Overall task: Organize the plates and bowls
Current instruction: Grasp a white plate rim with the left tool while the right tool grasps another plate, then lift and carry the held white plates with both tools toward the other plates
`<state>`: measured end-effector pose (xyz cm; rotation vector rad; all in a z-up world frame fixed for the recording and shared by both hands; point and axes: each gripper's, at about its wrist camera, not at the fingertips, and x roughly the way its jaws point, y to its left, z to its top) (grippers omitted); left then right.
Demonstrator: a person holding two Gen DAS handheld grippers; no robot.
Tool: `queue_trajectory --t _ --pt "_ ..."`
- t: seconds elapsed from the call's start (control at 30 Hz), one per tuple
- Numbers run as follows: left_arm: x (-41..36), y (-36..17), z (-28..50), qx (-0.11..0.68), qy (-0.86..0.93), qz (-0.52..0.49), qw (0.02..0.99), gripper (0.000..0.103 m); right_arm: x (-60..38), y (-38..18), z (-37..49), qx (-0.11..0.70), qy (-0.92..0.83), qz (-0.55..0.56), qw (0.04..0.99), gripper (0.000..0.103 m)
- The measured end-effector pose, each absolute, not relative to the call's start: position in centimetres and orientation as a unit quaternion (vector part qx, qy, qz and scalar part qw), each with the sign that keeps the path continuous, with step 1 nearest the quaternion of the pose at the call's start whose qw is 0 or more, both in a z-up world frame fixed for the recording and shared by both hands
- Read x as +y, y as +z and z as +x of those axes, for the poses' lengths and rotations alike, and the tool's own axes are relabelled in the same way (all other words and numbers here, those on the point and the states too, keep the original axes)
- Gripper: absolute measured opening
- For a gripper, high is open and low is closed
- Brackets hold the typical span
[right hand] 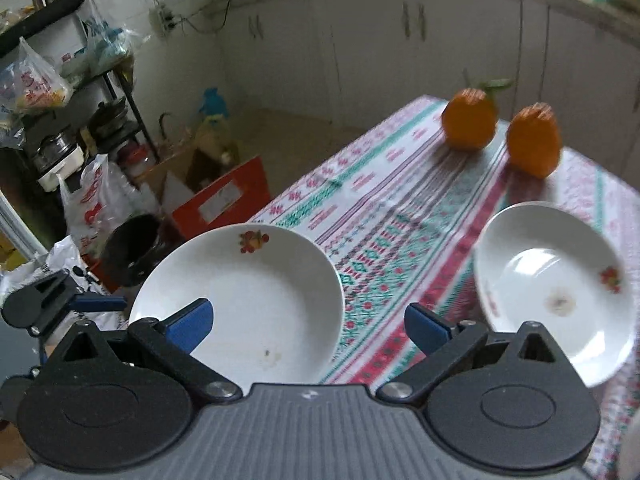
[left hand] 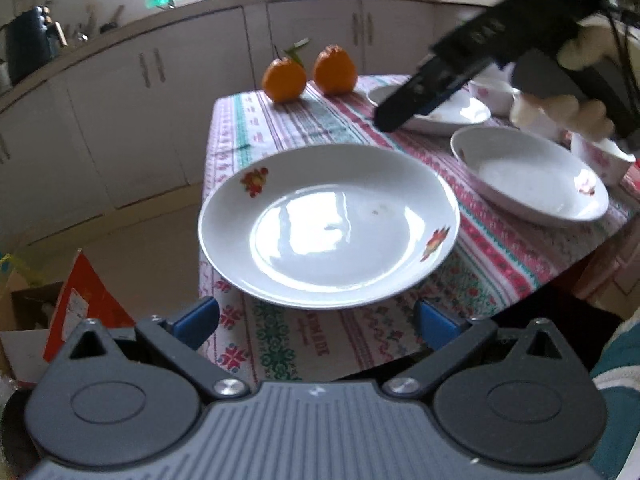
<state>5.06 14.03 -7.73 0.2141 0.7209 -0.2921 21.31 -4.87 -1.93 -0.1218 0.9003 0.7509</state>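
A white plate with fruit decals [left hand: 328,224] lies at the table's near left corner, just ahead of my open, empty left gripper [left hand: 316,326]; it also shows in the right wrist view [right hand: 244,292]. A second white plate [left hand: 528,176] lies to its right, and a third [left hand: 452,110] farther back. Small white bowls with red print [left hand: 600,156] stand at the far right. My right gripper [right hand: 308,326] is open and empty above the table between two plates; it also shows in the left wrist view [left hand: 424,96], hovering over the far plate.
Two oranges [left hand: 308,74] sit at the far end of the patterned tablecloth [left hand: 288,132]. A red box [right hand: 224,200], bags and a metal rack [right hand: 60,128] stand on the floor left of the table. Kitchen cabinets [left hand: 192,64] line the back wall.
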Motion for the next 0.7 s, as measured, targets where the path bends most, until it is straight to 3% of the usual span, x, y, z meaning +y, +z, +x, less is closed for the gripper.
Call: queue_trajectory --t 0.1,0.17,0.47,0.7 --pt "14.4 -8.3 5.7 0.357 -0.152 0.099 0.917 0.102 -3.9 -3.4 23.1 0.442 0.356 -0.061 0.821 0.098" --pt "14.6 -8.3 6.1 0.359 -0.159 0.094 0.915 0.102 -3.4 -4.2 24.1 0.453 0.363 -0.059 0.812 0.086" --pt "14.6 -8.5 7.1 0.358 -0.173 0.092 0.913 0.102 -2.0 -6.4 27.4 0.495 0.381 -0.032 0.78 0.062" --pt "14.3 -8.4 7.2 0.36 -0.18 0.093 0.911 0.102 -1.9 -6.8 28.1 0.509 0.4 -0.008 0.762 0.057"
